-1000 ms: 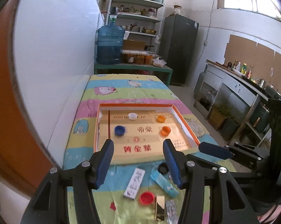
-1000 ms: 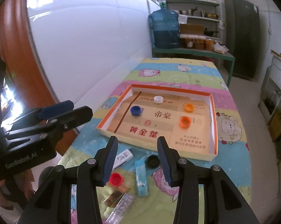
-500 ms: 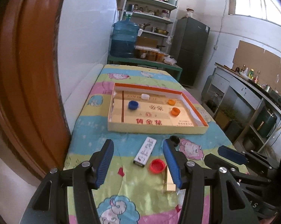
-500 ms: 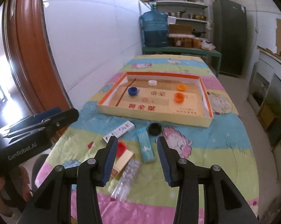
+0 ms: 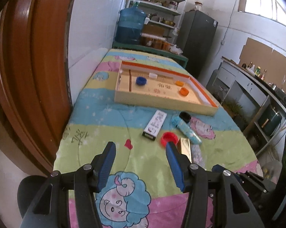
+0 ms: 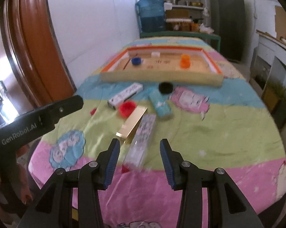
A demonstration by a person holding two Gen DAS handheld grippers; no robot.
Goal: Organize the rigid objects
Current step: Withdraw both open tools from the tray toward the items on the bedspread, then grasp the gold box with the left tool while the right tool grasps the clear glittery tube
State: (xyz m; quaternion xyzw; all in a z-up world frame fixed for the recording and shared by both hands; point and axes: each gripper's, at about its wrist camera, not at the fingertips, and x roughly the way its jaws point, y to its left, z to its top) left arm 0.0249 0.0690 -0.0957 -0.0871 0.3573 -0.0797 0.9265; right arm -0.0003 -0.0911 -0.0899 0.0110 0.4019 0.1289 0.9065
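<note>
A shallow tray (image 5: 162, 102) (image 6: 162, 77) with an orange rim holds a blue cap (image 5: 141, 80) (image 6: 136, 60), a white cap (image 5: 152, 75) and two orange caps (image 5: 184, 91) (image 6: 185, 60). In front of it on the cloth lie a white box (image 5: 155, 124) (image 6: 125, 95), a red cap (image 5: 168, 137) (image 6: 126, 108), a gold box (image 5: 184, 148) (image 6: 133, 123), a light-blue box (image 5: 186, 130) (image 6: 160, 102), a black cap (image 5: 184, 116) (image 6: 165, 87) and a clear pack (image 6: 143, 136). My left gripper (image 5: 140, 148) hangs open and empty, left of the red cap. My right gripper (image 6: 139, 144) is open above the clear pack's near end.
The table wears a striped cartoon cloth (image 5: 123, 133). A brown door frame (image 5: 28, 76) and white wall run along its left side. A blue water jug (image 5: 130, 26), shelves and a dark fridge (image 5: 198, 41) stand beyond the far end; a counter (image 5: 257, 87) lines the right.
Both grippers have drawn back from the tray toward the table's near edge and sunk lower. The loose boxes and caps now lie just ahead. Neither jaw opening has changed.
</note>
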